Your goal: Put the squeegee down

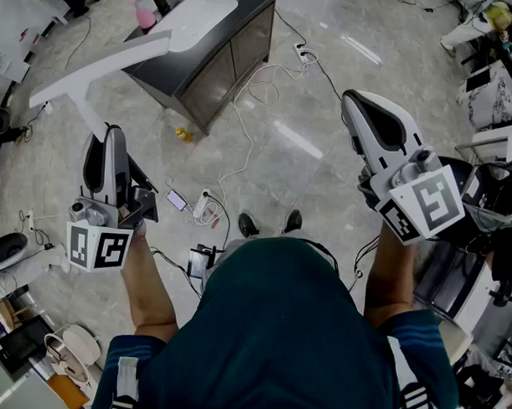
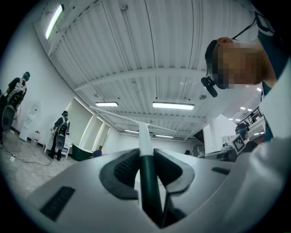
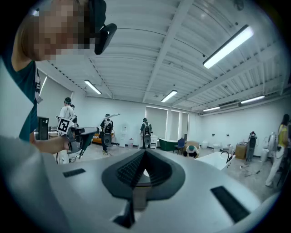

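The left gripper (image 1: pixel 105 144) is clamping the squeegee (image 1: pixel 91 78) by its handle and holding it in the air at the left, above the floor. The handle is pointing away from the person, with the white blade lying crosswise at the far end, near a dark cabinet (image 1: pixel 215 60). On the right, the right gripper (image 1: pixel 366 111) is reaching forward with its jaws pressed together on nothing.
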A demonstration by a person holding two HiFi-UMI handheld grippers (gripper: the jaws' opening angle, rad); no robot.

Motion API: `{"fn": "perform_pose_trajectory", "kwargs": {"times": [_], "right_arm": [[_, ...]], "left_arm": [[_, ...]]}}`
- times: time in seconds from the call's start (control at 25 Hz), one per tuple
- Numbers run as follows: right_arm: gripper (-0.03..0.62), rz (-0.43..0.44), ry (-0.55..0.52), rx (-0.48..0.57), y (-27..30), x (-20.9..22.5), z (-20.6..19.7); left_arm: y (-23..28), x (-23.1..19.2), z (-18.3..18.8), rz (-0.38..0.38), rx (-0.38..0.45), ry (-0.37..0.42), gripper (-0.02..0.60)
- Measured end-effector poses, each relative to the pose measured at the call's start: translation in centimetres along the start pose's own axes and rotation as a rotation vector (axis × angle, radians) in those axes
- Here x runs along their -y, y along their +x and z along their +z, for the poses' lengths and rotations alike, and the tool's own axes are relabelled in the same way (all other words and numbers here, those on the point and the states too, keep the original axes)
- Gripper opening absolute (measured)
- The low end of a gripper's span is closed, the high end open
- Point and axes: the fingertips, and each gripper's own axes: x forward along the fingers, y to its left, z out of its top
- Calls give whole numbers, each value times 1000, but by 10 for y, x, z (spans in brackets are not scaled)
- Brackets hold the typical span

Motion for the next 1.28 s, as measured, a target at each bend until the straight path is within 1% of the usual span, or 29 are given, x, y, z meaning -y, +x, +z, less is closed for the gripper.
{"fn": "perform_pose_trajectory", "kwargs": {"times": [0.4,0.64,0.96,1.12,1.28], "right_arm": [[3,-34,24,21,8,-5,-3],[5,-52,100,81,5,3,4],[3,-25,83,72,33,41,-1],[3,16,93,76,45,65,-7],[3,50,97,73,57,98,-11]], "left_arm": [[1,-10,-3,-27,0,-7,98],[7,-7,-5,-45,-2,-15,98],[37,-4,-19,-20,-24,-11,98],[54,4,-27,18,-30,-1,98],[82,11,-35,52,-33,10,97]]}}
